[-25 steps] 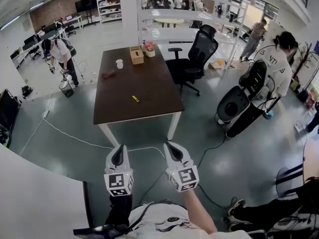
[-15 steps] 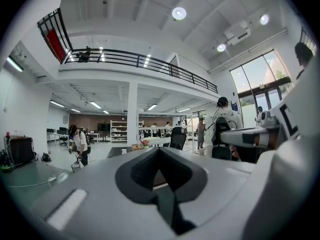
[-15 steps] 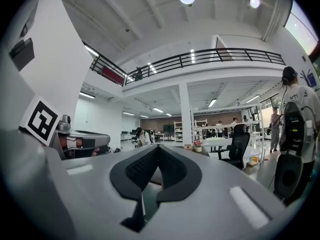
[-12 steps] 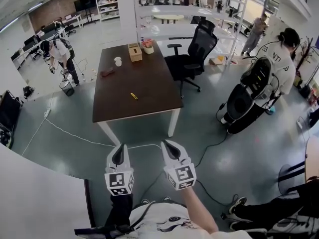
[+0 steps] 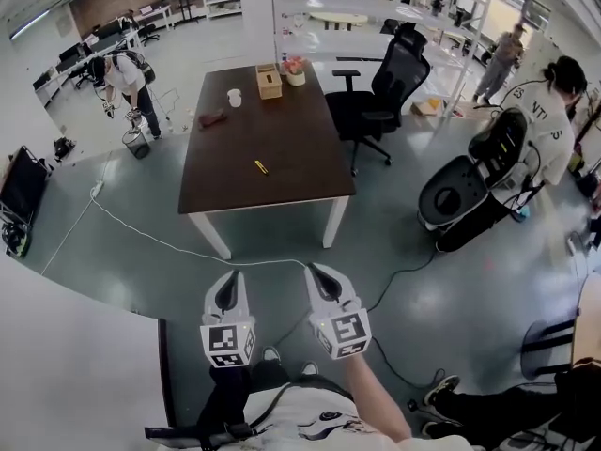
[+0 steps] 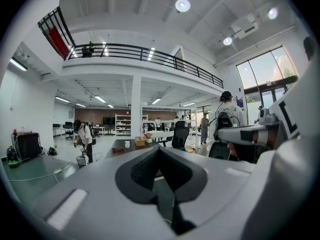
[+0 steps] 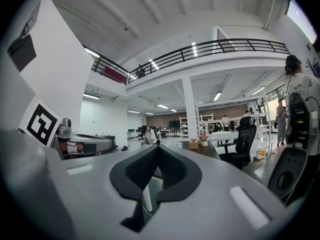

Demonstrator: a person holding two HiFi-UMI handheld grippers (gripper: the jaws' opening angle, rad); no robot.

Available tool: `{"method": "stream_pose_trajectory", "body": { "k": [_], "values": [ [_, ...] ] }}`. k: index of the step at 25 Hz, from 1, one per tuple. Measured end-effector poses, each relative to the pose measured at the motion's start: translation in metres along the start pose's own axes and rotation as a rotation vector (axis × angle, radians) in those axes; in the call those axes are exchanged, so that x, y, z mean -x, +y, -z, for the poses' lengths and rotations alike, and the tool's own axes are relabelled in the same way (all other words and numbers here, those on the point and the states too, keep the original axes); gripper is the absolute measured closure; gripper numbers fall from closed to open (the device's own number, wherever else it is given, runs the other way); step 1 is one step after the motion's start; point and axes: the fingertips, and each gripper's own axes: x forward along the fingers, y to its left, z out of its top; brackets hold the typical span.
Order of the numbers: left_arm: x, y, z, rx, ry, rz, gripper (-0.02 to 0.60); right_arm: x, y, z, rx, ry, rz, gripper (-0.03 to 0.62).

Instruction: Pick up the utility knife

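Note:
The utility knife (image 5: 261, 167), small and yellow, lies near the middle of a dark brown table (image 5: 291, 144) several steps ahead in the head view. My left gripper (image 5: 226, 292) and right gripper (image 5: 321, 285) hang side by side over the floor, well short of the table, both shut with nothing in them. In the left gripper view the shut left gripper (image 6: 159, 151) points toward the distant table (image 6: 125, 145). The right gripper (image 7: 157, 151) shows the same closed jaws in its own view. The knife is too small to make out in either gripper view.
On the table's far end stand a tissue box (image 5: 269, 81), a flower pot (image 5: 296, 67), a white cup (image 5: 235, 97) and a dark reddish object (image 5: 212, 117). A black office chair (image 5: 390, 87) stands at its right. A cable (image 5: 141, 236) crosses the floor. People stand at left (image 5: 122, 71) and right (image 5: 556, 111).
Both grippers keep their pose, shut and empty. The head view has shifted a little, so the table sits slightly higher and further right in the picture.

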Motion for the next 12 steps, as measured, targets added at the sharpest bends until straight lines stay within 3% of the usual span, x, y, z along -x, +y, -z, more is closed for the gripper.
{"method": "stream_pose_trajectory", "body": {
  "k": [12],
  "values": [
    [-0.076,0.052,-0.005,0.003,-0.019,0.037,0.584,-0.082,-0.018,-0.004,0.005,0.009,0.048,0.594]
  ]
}}
